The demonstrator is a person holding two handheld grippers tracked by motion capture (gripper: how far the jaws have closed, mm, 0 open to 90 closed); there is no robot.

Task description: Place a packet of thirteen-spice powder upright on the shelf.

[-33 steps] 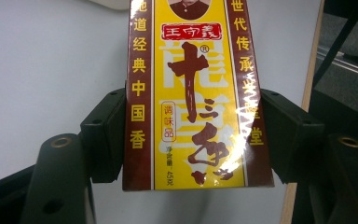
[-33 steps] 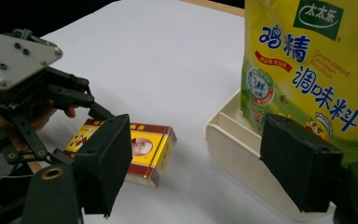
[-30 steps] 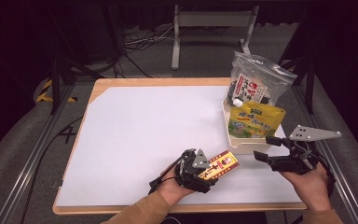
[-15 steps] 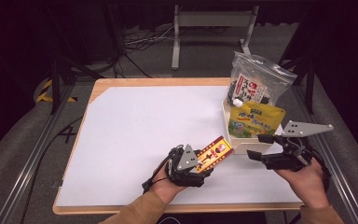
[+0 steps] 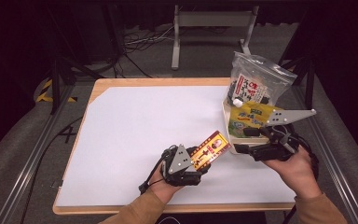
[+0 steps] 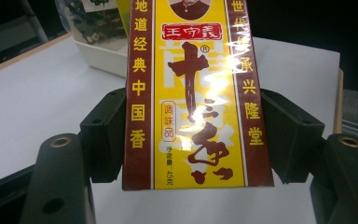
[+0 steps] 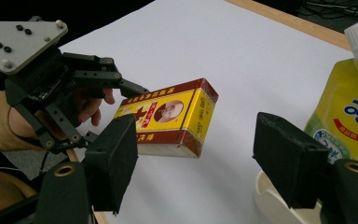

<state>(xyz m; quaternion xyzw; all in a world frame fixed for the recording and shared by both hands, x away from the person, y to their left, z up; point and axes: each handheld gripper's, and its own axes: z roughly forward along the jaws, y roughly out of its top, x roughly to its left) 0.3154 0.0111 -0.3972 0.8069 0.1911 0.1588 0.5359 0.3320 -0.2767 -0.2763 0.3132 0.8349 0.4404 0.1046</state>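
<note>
A yellow-and-brown seasoning box (image 5: pixel 209 149) is held above the white sheet near the table's front. My left gripper (image 5: pixel 199 159) is shut on its lower end. In the left gripper view both pads (image 6: pixel 105 135) press the box (image 6: pixel 191 70) by its brown side strips. My right gripper (image 5: pixel 244 141) hovers just right of the box, beside the tray; it is open and its jaws have just been closing with nothing between them. The right gripper view has the box (image 7: pixel 168 121) and the left gripper (image 7: pixel 88 88) beyond my right gripper's (image 7: pixel 196 172) spread jaws.
A white tray (image 5: pixel 225 122) stands at the table's right edge. It holds a yellow pouch (image 5: pixel 249 116) with a white cap and a clear bag (image 5: pixel 256 84) of packets. The white sheet (image 5: pixel 144 130) covers the wooden table (image 5: pixel 121 83).
The left gripper has raised the box and tipped it up toward the tray. The right gripper has moved left and up, closer to the box's free end.
</note>
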